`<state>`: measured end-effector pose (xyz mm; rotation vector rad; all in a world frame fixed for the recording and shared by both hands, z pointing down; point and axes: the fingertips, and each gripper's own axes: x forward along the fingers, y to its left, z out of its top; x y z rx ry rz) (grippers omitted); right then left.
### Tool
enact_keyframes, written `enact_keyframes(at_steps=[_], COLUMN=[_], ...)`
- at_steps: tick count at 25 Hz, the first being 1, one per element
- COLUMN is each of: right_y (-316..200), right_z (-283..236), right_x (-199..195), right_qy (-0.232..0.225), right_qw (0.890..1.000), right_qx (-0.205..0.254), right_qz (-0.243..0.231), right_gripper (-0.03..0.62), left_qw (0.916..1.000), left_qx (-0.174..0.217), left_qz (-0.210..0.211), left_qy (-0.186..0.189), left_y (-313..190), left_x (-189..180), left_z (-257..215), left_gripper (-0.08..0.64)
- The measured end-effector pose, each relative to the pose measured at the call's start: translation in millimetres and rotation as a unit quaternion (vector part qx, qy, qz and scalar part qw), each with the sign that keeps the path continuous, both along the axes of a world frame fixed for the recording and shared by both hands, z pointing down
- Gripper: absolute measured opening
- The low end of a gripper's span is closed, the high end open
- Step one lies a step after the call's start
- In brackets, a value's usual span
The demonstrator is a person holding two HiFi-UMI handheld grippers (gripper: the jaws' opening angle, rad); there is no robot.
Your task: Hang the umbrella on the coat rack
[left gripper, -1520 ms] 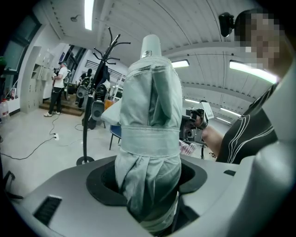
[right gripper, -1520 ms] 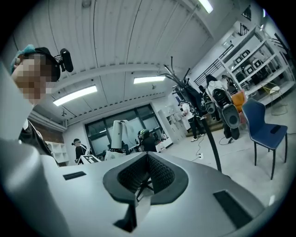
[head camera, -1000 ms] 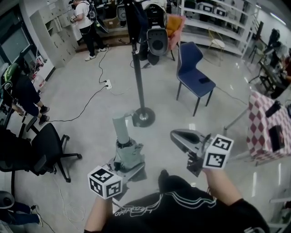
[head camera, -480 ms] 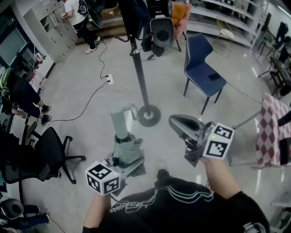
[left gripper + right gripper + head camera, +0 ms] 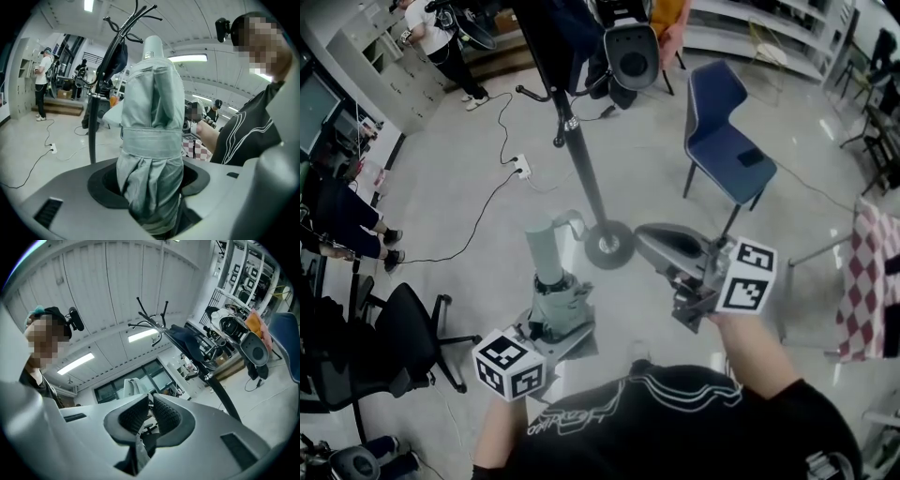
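Across the floor, the coat rack is nearer now, almost reachable. The left gripper clamps the umbrella; the right gripper is closed.

One coat rack; near its base, one umbrella and two grippers, left gripper and right gripper; right of it, one blue chair.

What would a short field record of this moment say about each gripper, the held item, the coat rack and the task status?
Left gripper: closed on the folded grey-green umbrella, which stands upright
Right gripper: jaws together, apart from the umbrella
Coat rack: black pole on a round base, on the floor ahead
On the rack: dark garment near the top
Task status: umbrella not yet hung
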<state>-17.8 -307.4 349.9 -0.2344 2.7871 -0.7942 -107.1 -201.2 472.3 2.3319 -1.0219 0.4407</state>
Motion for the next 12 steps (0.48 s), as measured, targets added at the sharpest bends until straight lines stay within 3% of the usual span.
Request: enact_keyframes(at_steps=[3, 6, 12], right_y=[-4.9, -7.7, -13.4], right_z=[-9.3, -17.0, -27.5], right_x=[-13.6, -28.6, -62.0], right_qy=[-0.006, -0.043, -0.109], right_qw=[0.999, 0.995, 0.981], right_qx=[0.027, 0.025, 0.006], right_qz=[-0.031, -0.084, -0.157], right_gripper=[0.132, 0.217, 0.239], left_qw=[0.9997, 0.9990, 0.9961], left_qx=[0.013, 0.025, 0.032], left_qz=[0.018, 0.036, 0.082], left_qy=[-0.003, -0.004, 0.011], left_y=[-7.9, -11.4, -20.0], left_x=[-4.8, -9.8, -24.4], left_z=[-8.1, -17.9, -31.2], left_gripper=[0.262, 0.262, 0.262])
